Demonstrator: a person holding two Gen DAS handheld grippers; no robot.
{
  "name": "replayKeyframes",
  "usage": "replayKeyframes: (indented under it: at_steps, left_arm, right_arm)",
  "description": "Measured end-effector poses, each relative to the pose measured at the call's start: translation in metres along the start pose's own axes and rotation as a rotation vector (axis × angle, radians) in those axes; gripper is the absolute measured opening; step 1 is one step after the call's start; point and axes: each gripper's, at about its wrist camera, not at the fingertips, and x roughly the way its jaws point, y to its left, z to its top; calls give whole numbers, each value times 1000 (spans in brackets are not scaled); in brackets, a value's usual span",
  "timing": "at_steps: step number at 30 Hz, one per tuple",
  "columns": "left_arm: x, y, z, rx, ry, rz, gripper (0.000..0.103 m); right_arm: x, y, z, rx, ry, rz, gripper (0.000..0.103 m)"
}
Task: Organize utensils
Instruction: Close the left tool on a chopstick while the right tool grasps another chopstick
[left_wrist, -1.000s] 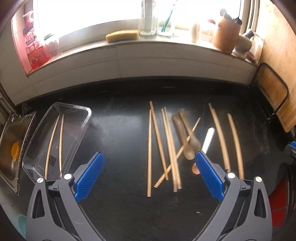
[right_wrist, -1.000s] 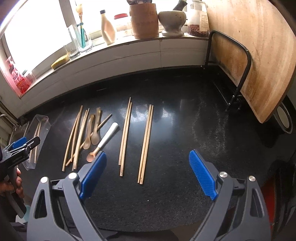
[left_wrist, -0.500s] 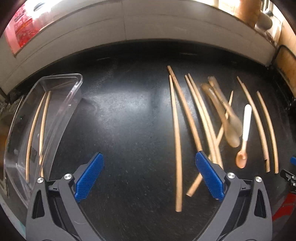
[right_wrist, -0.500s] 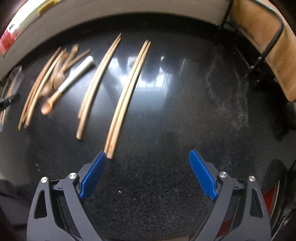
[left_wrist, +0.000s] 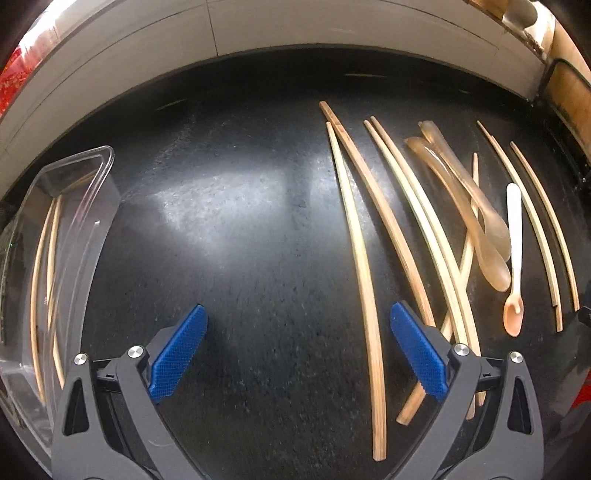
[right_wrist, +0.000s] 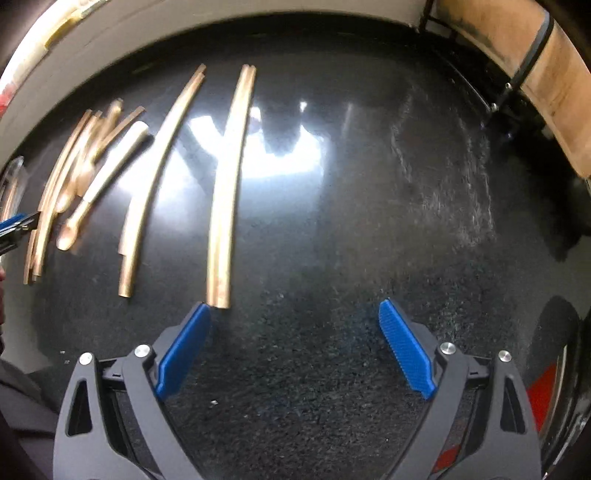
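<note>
We have dropped both grippers, left (left_wrist: 298, 352) and right (right_wrist: 294, 349), fingers apart and empty, close over chopsticks (left_wrist: 364, 258) on the worktop (left_wrist: 240, 229), ready to pick.

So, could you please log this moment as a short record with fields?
surface: black countertop
clear tray: left, holds two chopsticks
loose chopsticks: scattered right of centre
translucent spoons: two, overlapping
white-handled spoon: beside them
left gripper: open, empty
right gripper: open, empty, near a chopstick pair
</note>
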Motion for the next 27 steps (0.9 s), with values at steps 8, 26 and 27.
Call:
replayKeyframes:
  at_steps: [8,26,27]
  left_arm:
    - [8,1,15,11,-31,-1,97]
    - [8,4,14,2,-52,5,97]
    - [9,5,14,2,-51,5,97]
  right_arm:
    - [8,0,3,-58,38,-31,89]
    - [14,2,22,-62,25,16,89]
    - [15,0,25,-46,25,25,89]
